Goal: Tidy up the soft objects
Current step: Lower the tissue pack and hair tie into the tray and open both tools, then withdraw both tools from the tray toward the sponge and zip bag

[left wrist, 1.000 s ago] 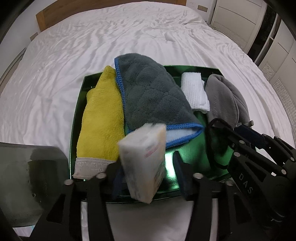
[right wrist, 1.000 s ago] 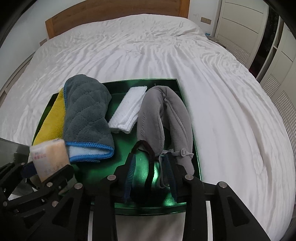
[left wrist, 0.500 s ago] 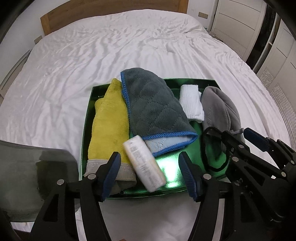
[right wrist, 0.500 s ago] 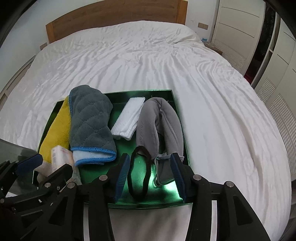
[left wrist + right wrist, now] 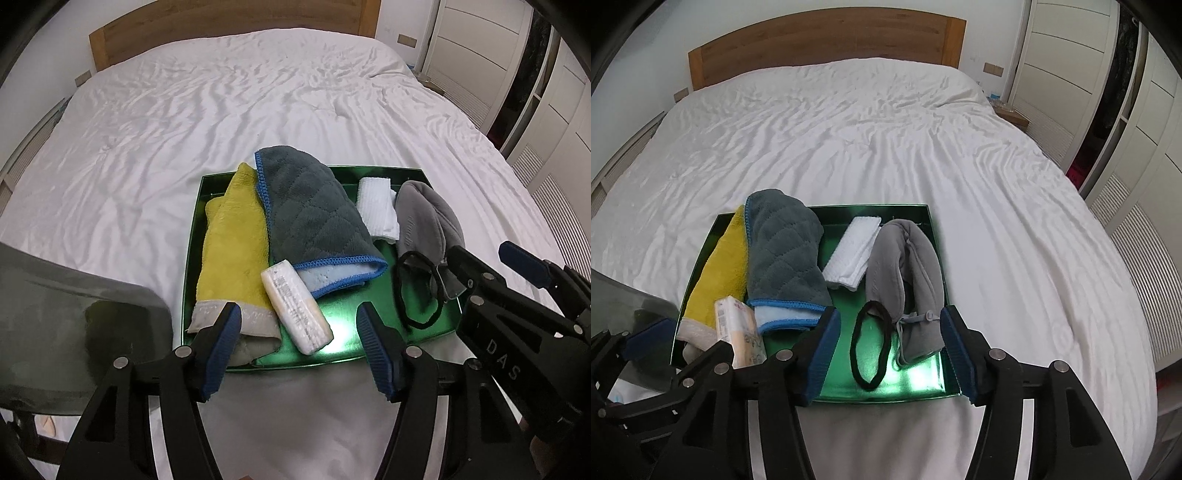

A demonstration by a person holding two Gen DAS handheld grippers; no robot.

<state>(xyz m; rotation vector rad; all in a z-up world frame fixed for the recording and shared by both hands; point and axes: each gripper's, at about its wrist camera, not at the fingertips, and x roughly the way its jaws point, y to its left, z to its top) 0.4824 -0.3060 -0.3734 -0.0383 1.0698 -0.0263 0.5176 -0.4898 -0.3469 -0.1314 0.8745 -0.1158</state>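
Observation:
A green tray (image 5: 343,350) (image 5: 919,389) lies on the bed. In it lie a yellow cloth (image 5: 232,254) (image 5: 716,273), a grey quilted cloth with blue edging (image 5: 314,210) (image 5: 783,251), a white folded cloth (image 5: 376,206) (image 5: 853,251), a grey fleece piece (image 5: 424,221) (image 5: 905,258), a black hair band (image 5: 406,288) (image 5: 871,347) and a white tissue pack (image 5: 295,306) (image 5: 738,336). My left gripper (image 5: 299,343) is open and empty, just short of the tissue pack. My right gripper (image 5: 888,347) is open and empty, its jaws either side of the hair band.
The white bed sheet (image 5: 221,110) (image 5: 849,129) spreads around the tray. A wooden headboard (image 5: 827,40) stands at the far end. White wardrobe doors (image 5: 1071,55) are at the right. A dark translucent sheet (image 5: 66,317) sits at the lower left.
My left gripper let go of the tissue pack, which now lies in the tray. My right gripper opened off the hair band. Both grippers drew back from the tray.

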